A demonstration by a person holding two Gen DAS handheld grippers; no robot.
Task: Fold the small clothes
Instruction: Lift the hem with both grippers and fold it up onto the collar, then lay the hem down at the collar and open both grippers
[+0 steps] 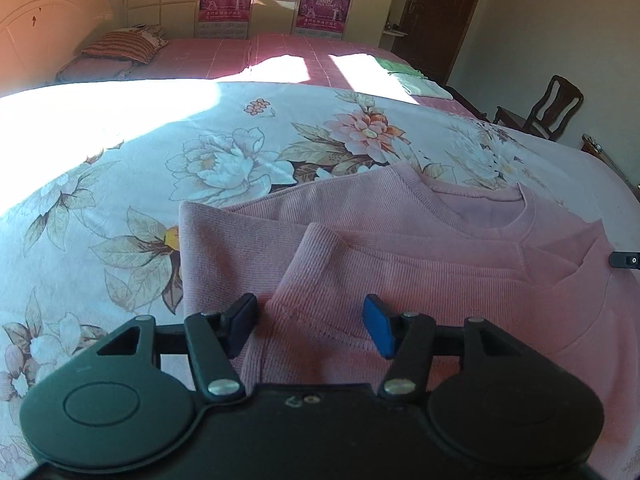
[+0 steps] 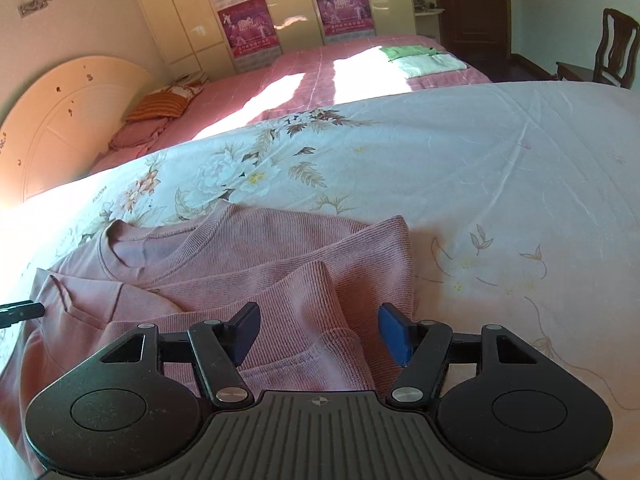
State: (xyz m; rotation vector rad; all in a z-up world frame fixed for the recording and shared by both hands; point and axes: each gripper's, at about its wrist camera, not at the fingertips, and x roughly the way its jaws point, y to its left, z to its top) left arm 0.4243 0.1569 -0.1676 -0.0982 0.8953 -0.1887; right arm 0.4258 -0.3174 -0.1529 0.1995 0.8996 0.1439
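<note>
A pink ribbed sweater [image 1: 400, 240] lies flat on the floral bedsheet [image 1: 200, 160], its sleeves folded in across the body and the neckline at the far side. My left gripper [image 1: 310, 326] is open, jaws wide, low over the sweater's left sleeve cuff, holding nothing. In the right wrist view the same sweater [image 2: 240, 264] lies below my right gripper [image 2: 318, 332], which is open over the folded right sleeve cuff and empty. The tip of the right gripper [image 1: 624, 260] shows at the right edge of the left wrist view.
The floral sheet [image 2: 480, 160] covers the near bed. Behind it is a pink bed [image 1: 240, 56] with a striped pillow [image 1: 124, 46] and folded green and white clothes [image 2: 424, 58]. A wooden chair [image 1: 552, 108] stands at the right, wardrobes at the back.
</note>
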